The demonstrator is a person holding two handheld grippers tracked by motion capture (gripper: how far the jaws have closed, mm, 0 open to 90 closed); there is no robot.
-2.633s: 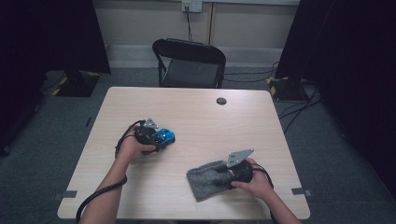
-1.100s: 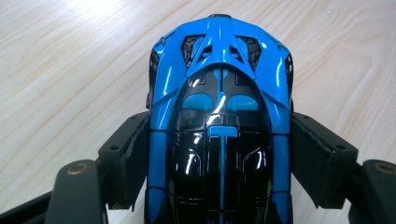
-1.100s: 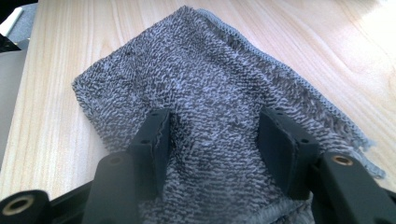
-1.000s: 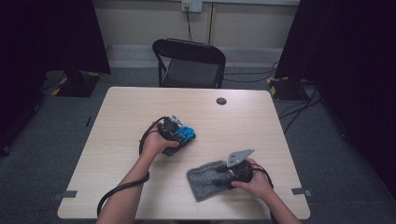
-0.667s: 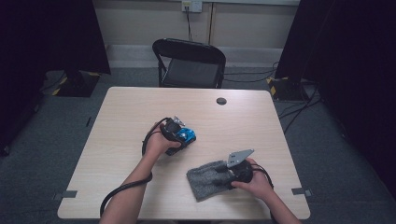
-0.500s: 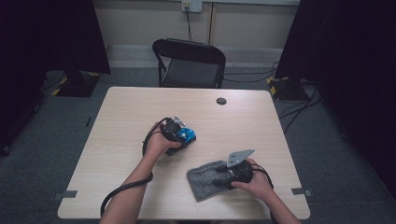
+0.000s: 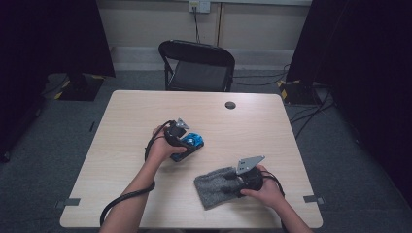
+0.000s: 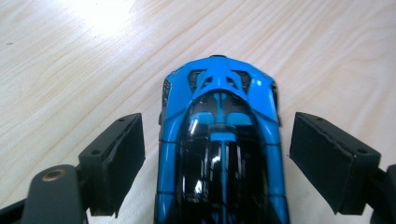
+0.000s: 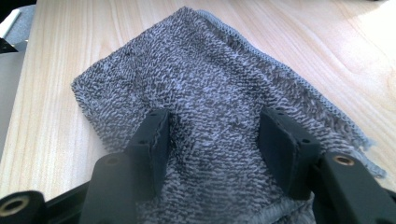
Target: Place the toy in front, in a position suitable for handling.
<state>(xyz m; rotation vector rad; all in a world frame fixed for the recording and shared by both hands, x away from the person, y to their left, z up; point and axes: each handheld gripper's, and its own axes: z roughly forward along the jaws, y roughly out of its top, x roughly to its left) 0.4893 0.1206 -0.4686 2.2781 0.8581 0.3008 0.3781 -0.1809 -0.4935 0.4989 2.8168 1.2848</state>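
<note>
Left gripper [image 7: 190,145]: in my left hand near the middle of the surface [image 7: 131,116]; its jaws have just been opening and stand apart, with a gap on each side of the toy car.
Toy car [image 8: 219,149]: blue with a black roof, on its wheels on the wood between those jaws, which don't touch it; from above I see it [image 7: 195,141] just past my left hand [image 7: 163,145].
Right gripper [image 7: 233,183]: in my right hand [image 7: 265,190] toward the near right edge, laid onto the grey cloth.
Grey cloth [image 9: 205,102]: a knitted rag spread flat on the surface, one hemmed edge running along its far side; from above it [image 7: 216,187] lies well apart from the car.
Right jaws: parted, both tips resting on the cloth with fabric between them; I cannot tell whether they pinch it.
Background: a black folding chair [image 7: 197,63] stands behind the surface.
</note>
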